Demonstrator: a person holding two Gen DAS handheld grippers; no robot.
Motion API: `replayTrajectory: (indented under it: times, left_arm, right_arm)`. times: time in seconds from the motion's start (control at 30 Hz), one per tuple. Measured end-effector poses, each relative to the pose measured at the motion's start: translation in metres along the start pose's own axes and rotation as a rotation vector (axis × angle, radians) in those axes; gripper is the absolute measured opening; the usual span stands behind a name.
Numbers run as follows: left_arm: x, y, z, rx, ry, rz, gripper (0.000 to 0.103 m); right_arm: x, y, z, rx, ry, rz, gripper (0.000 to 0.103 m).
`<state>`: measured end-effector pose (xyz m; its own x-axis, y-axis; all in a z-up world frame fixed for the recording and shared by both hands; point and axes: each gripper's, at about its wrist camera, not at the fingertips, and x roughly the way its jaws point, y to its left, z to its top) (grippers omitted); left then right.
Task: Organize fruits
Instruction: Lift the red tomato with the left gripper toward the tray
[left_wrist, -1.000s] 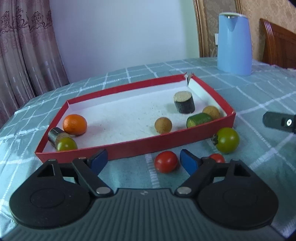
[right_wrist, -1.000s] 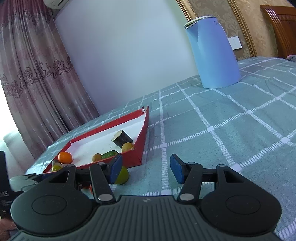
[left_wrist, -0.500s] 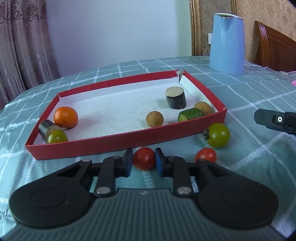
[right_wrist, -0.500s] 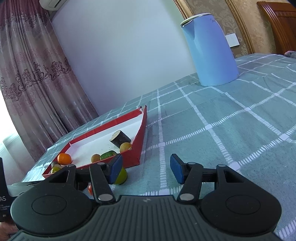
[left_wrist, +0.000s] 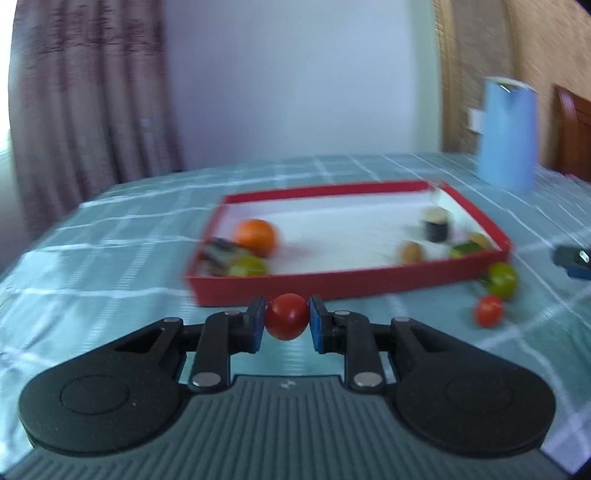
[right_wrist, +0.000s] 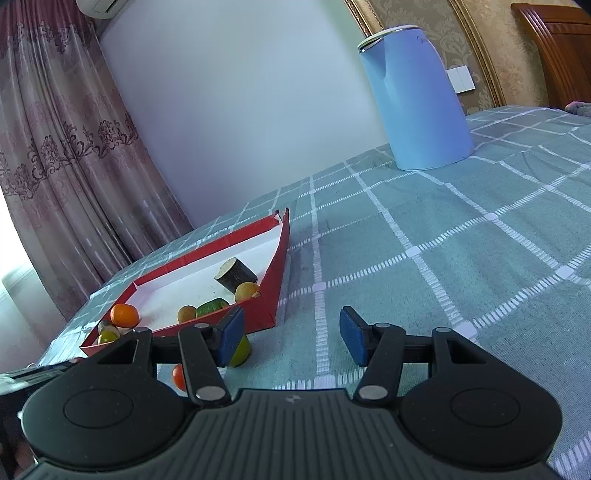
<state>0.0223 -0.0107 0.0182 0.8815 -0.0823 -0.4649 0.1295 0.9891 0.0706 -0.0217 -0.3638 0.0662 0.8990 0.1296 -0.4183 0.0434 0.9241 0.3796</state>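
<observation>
Checked teal tablecloth (left_wrist: 110, 258) filling both views. Left wrist view, blurred: left gripper (left_wrist: 287, 322) at lower centre, pads clamped on red cherry tomato (left_wrist: 286, 315); red tray (left_wrist: 351, 284) beyond, holding orange (left_wrist: 255, 236); second red tomato (left_wrist: 488, 311) and green tomato (left_wrist: 501, 280) at right, outside tray. Right wrist view: right gripper (right_wrist: 291, 336) at bottom, jaws parted, nothing between; blue kettle (right_wrist: 413, 99) upper right.
</observation>
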Motion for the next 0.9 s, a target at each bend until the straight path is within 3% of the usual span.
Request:
replayTrajectory:
  times: [0.23,0.37,0.67,0.9]
  left_arm:
    - [0.003,0.06,-0.004,-0.136,0.001,0.092,0.023]
    - [0.008,0.078,-0.01,-0.21,0.019,0.087,0.023]
    - [0.016,0.082,-0.014,-0.241,0.066,0.073,0.023]
    - [0.018,0.083,-0.015,-0.254,0.077,0.068,0.023]
  right_arm:
    - [0.001,0.003,0.0,-0.015,0.012,-0.01,0.056]
    - [-0.001,0.006,-0.001,-0.03,0.0,-0.018,0.056]
    - [0.003,0.016,-0.002,-0.084,0.025,-0.034,0.056]
    - [-0.001,0.052,-0.014,-0.21,0.041,0.012,0.056]
